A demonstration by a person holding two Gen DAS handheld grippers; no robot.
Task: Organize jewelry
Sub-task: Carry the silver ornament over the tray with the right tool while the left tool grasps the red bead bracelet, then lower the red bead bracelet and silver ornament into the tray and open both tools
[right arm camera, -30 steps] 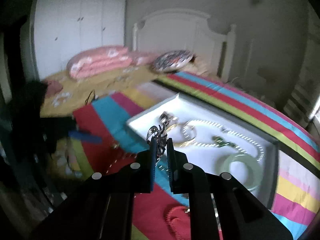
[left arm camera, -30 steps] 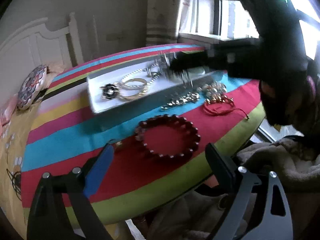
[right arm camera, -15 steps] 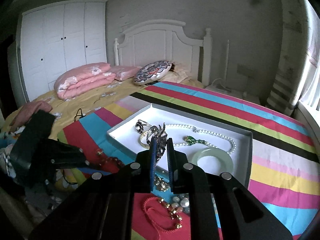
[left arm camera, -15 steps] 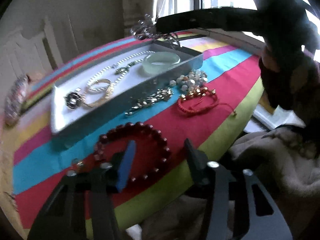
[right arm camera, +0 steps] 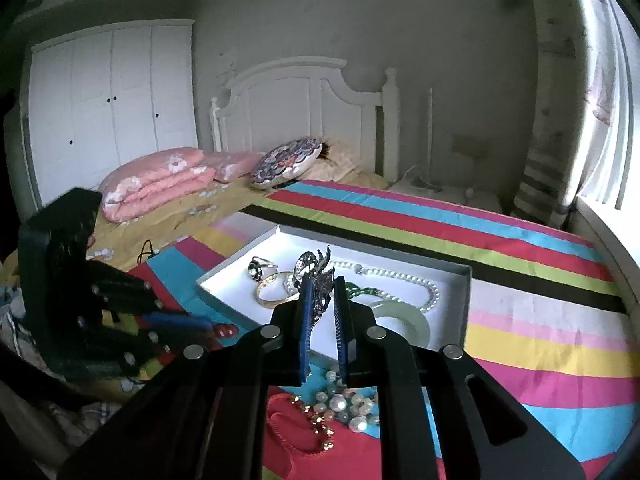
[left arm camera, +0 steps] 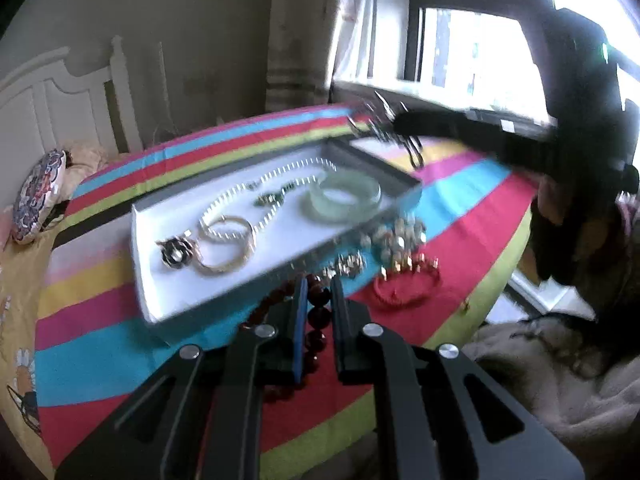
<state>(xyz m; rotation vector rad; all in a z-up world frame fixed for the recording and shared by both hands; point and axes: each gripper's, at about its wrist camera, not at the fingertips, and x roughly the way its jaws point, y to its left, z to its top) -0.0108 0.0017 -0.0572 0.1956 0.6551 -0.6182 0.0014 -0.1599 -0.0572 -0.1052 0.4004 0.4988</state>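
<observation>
Tray (right arm camera: 240, 268) already holds pearls, bangles, a ring; right gripper (right arm camera: 322, 294) clamps a brooch (right arm camera: 316, 276) above it, left gripper (left arm camera: 318, 292) clamps red beads (left arm camera: 316, 320); bracelets wait at the bed's edge.

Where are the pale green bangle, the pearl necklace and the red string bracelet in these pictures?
pale green bangle (left arm camera: 347, 197), left wrist view, on its near rim.
pearl necklace (right arm camera: 404, 277), right wrist view, on the far strand.
red string bracelet (left arm camera: 404, 295), left wrist view, on its near cord.
</observation>
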